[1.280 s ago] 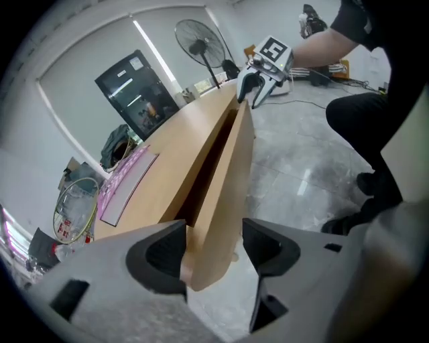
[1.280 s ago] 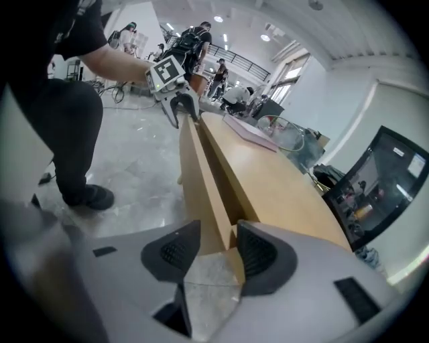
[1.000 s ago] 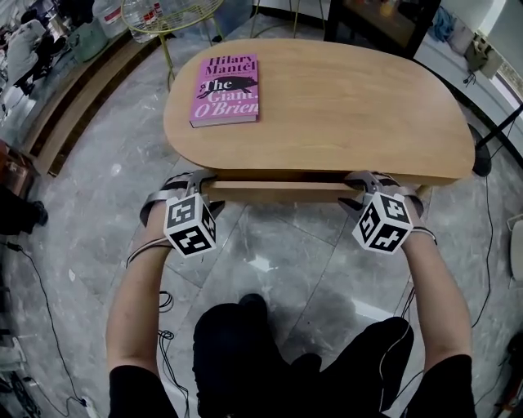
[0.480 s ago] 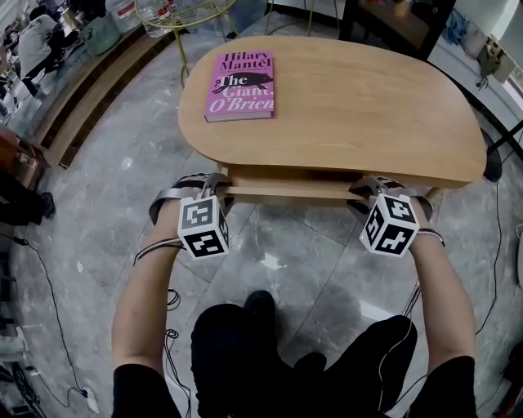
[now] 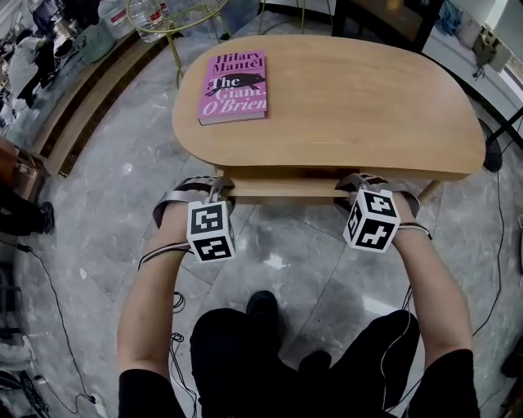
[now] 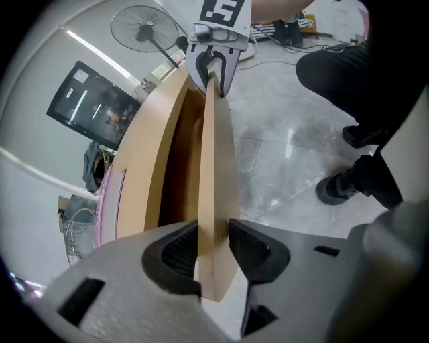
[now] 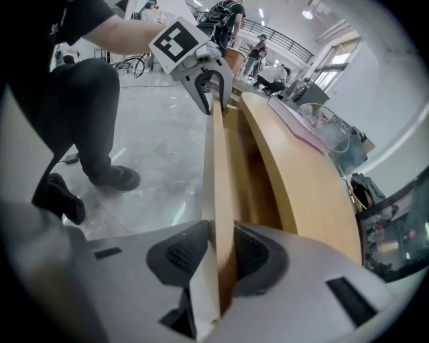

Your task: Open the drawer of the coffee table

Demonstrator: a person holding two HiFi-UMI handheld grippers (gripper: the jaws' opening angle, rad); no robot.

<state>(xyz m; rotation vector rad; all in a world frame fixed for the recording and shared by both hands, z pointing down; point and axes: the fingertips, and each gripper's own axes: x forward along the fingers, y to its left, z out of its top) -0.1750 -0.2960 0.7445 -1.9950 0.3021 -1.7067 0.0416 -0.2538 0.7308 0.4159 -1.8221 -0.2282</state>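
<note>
The oval wooden coffee table (image 5: 351,106) has a drawer under its near edge, and the drawer's front panel (image 5: 282,188) stands a little out from the table. My left gripper (image 5: 219,188) is shut on the panel's left end. In the left gripper view, the gripper (image 6: 213,244) has both pads pressed flat on the wooden panel (image 6: 216,167). My right gripper (image 5: 353,184) is shut on the panel's right end. In the right gripper view, the gripper (image 7: 221,258) clamps the panel (image 7: 220,181). A dark gap shows between the panel and the table body.
A pink book (image 5: 234,86) lies on the table's far left part. The person's dark legs and shoes (image 5: 261,310) stand on the grey marble floor just behind the grippers. A wire side table (image 5: 167,12) and cables on the floor are at the left.
Both hands have settled against the drawer front, the right one shifting slightly left and lower. The drawer front looks much as it did before.
</note>
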